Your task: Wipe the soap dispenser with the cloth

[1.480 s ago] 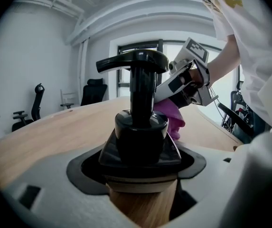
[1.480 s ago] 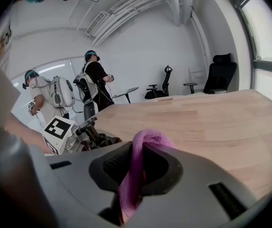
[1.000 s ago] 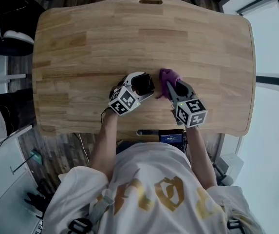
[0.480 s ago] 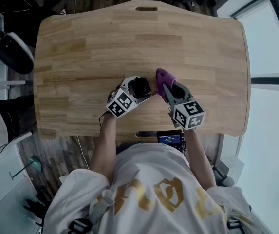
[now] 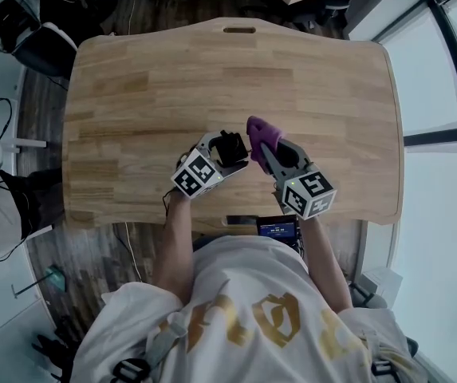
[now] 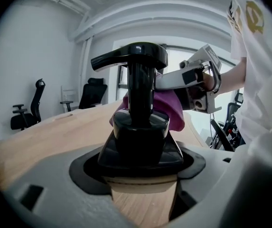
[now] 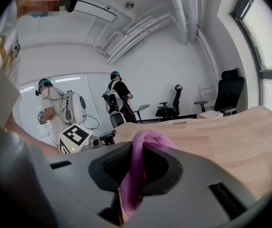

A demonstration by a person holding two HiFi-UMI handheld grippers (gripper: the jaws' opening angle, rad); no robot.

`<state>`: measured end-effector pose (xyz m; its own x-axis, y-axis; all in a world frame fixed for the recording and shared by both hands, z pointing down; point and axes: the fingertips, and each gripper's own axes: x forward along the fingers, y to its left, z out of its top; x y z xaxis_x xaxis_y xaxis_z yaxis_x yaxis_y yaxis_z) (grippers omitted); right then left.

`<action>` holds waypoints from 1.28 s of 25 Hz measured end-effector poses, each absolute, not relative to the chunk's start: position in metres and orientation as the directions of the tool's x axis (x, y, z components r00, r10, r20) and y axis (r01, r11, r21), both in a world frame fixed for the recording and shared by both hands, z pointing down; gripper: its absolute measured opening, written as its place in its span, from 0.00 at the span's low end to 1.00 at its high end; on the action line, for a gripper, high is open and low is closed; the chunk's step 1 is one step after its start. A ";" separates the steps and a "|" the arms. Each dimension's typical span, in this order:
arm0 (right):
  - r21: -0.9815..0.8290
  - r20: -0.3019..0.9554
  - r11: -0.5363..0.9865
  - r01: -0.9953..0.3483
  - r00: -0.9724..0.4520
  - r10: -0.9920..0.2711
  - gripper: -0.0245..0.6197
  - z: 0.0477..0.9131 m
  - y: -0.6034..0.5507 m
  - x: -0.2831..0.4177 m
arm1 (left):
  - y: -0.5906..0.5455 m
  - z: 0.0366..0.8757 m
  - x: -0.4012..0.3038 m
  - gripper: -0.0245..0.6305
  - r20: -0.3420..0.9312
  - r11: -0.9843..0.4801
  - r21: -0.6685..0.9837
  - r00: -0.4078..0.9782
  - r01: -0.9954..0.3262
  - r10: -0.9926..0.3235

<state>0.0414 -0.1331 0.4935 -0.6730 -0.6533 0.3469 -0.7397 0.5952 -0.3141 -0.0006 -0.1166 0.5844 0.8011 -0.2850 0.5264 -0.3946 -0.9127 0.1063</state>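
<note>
Closest in, the person's white shirt [image 5: 244,309] fills the bottom of the head view. Just past it, the left tool [image 5: 230,145] is clamped on the black soap dispenser [image 6: 139,127], low down on its body. The jaws cover the bottle's base, so only the shoulders, neck and pump head show in the left gripper view. From above, the dispenser is mostly buried under that tool and pretty hard to make out.

The right tool [image 5: 264,142] pinches the purple cloth [image 7: 136,167] tight between its jaws. A fold sticks up and the lower end is cut off. The cloth sits right behind the pump neck, either against it or just beside it, can't tell which.

Both are over the near-middle of the wooden surface [image 5: 132,78]. No idea if the dispenser actually stands on it. Further back there are office chairs [image 6: 26,108] and two people [image 7: 60,108] standing, small.
</note>
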 end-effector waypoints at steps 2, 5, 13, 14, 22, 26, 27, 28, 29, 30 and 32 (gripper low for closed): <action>-0.316 0.326 0.603 -0.732 -0.681 -0.656 0.12 0.485 -0.130 0.039 | -0.111 0.576 0.002 0.56 0.526 -0.921 0.099 0.805 -0.376 -0.272; -0.315 0.297 0.619 -0.719 -0.694 -0.656 0.12 0.474 -0.125 0.035 | -0.107 0.562 0.007 0.56 0.523 -0.935 0.084 0.814 -0.346 -0.254; -0.354 0.190 0.689 -0.632 -0.770 -0.609 0.12 0.444 -0.107 0.019 | -0.101 0.536 0.008 0.56 0.495 -0.937 0.077 0.829 -0.341 -0.261; -0.358 0.185 0.700 -0.618 -0.782 -0.595 0.12 0.442 -0.104 0.016 | -0.100 0.534 0.008 0.56 0.497 -0.938 0.074 0.828 -0.339 -0.260; -0.361 0.180 0.743 -0.563 -0.824 -0.537 0.12 0.438 -0.087 -0.003 | -0.091 0.524 0.014 0.56 0.492 -0.950 0.067 0.838 -0.306 -0.236; -0.363 0.175 0.752 -0.551 -0.833 -0.526 0.12 0.435 -0.085 -0.006 | -0.090 0.522 0.012 0.56 0.492 -0.951 0.064 0.839 -0.304 -0.235; -0.365 0.172 0.755 -0.545 -0.836 -0.521 0.12 0.434 -0.084 -0.008 | -0.089 0.521 0.011 0.56 0.489 -0.951 0.065 0.840 -0.304 -0.235; -0.367 0.169 0.758 -0.538 -0.840 -0.515 0.12 0.432 -0.082 -0.009 | -0.088 0.520 0.011 0.56 0.484 -0.950 0.068 0.843 -0.304 -0.235; -0.369 0.166 0.762 -0.531 -0.845 -0.509 0.12 0.431 -0.081 -0.011 | -0.087 0.519 0.010 0.56 0.478 -0.950 0.071 0.846 -0.304 -0.235; -0.370 0.164 0.766 -0.525 -0.849 -0.503 0.12 0.430 -0.079 -0.013 | -0.087 0.517 0.009 0.56 0.470 -0.949 0.075 0.850 -0.305 -0.236; -0.371 0.160 0.773 -0.515 -0.855 -0.493 0.12 0.429 -0.078 -0.015 | -0.086 0.516 0.010 0.56 0.457 -0.948 0.083 0.857 -0.306 -0.237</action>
